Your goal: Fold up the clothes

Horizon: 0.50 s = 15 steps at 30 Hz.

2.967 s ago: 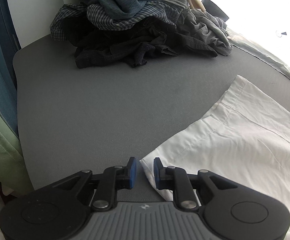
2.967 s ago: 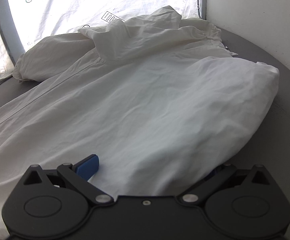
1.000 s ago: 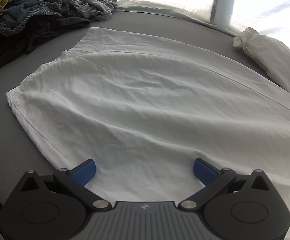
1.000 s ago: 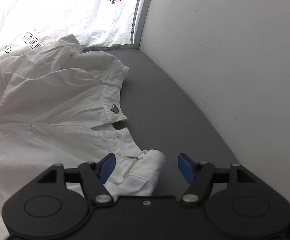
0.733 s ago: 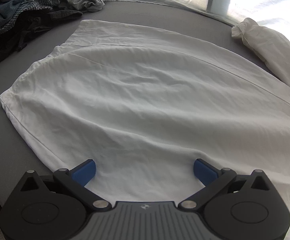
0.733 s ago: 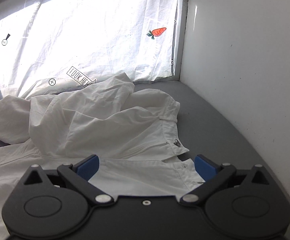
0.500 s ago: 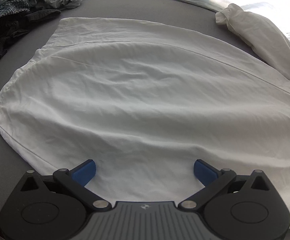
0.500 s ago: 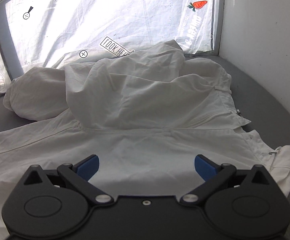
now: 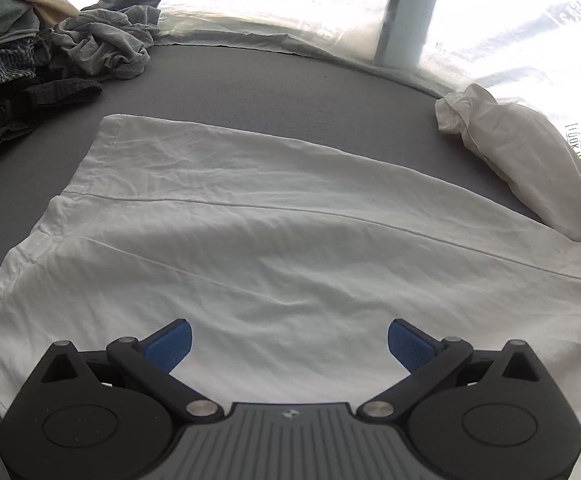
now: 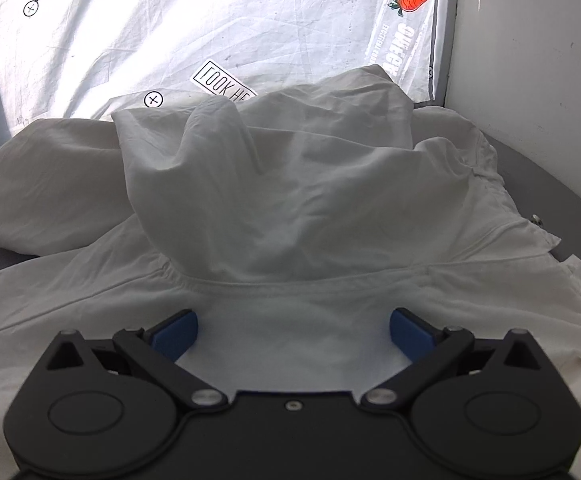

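A white hooded jacket (image 9: 274,240) lies spread flat on the grey surface (image 9: 274,88). In the left wrist view its hem is at the left and one sleeve (image 9: 526,160) lies bunched at the far right. My left gripper (image 9: 289,344) hovers over the body of the jacket, open, nothing between its blue pads. In the right wrist view the hood (image 10: 274,184) stands crumpled above the neck seam, with a sleeve (image 10: 54,184) to its left. My right gripper (image 10: 293,332) is open wide just below the neck seam, over the white cloth, holding nothing.
A heap of dark and grey clothes (image 9: 50,56) sits at the far left corner of the surface. A bright white printed sheet (image 10: 210,32) hangs along the back. A white wall (image 10: 538,60) bounds the right side. Bare grey surface lies beyond the jacket.
The right gripper opened wide, let go of the jacket's front corner and swung left to face the hood. The left gripper slid across the jacket's body, staying open.
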Motion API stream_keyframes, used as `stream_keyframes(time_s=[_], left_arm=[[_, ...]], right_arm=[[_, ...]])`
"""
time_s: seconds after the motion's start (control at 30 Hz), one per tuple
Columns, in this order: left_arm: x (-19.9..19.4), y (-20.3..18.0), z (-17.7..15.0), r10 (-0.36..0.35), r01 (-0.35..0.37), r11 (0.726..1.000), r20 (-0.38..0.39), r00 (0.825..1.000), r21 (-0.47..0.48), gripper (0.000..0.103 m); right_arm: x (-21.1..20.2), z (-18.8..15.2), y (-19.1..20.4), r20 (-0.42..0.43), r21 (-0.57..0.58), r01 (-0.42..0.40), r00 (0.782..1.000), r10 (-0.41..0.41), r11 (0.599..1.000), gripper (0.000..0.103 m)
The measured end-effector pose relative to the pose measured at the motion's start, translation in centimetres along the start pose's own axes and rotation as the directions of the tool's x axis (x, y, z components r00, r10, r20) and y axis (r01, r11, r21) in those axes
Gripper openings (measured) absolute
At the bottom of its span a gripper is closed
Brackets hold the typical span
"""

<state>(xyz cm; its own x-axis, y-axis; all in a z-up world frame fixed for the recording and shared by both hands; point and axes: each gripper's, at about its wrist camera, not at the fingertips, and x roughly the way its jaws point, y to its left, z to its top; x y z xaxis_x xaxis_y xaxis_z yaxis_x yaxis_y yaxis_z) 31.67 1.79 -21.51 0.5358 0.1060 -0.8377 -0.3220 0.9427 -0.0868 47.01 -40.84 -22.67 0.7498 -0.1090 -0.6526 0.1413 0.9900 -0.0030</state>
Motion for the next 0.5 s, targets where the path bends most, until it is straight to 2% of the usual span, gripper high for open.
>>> stream_keyframes(time_s=[0.17, 0.27, 0.4, 0.5], left_arm=[[2.9, -1.9, 4.1, -0.076, 0.076, 0.996, -0.007, 0.997, 0.037, 0.103], [4.7, -2.7, 6.8, -0.130, 0.130, 0.992, 0.004, 0.991, -0.002, 0.103], [7.3, -4.4, 10.2, -0.212, 0.213, 0.976, 0.024, 0.977, -0.052, 0.103], [9.2, -5.8, 11.4, -0.283, 0.285, 0.957, 0.035, 0.958, -0.049, 0.100]], right_arm=[[1.2, 0.9, 0.6, 0.001, -0.001, 0.027, 1.000, -0.027, 1.000, 0.103], [1.6, 0.6, 0.9, 0.041, -0.001, 0.030, 0.999, -0.030, 1.000, 0.103], [1.6, 0.6, 0.9, 0.041, 0.005, 0.027, 0.999, -0.027, 1.000, 0.103], [1.6, 0.6, 0.9, 0.042, 0.004, 0.028, 0.999, -0.028, 1.000, 0.103]])
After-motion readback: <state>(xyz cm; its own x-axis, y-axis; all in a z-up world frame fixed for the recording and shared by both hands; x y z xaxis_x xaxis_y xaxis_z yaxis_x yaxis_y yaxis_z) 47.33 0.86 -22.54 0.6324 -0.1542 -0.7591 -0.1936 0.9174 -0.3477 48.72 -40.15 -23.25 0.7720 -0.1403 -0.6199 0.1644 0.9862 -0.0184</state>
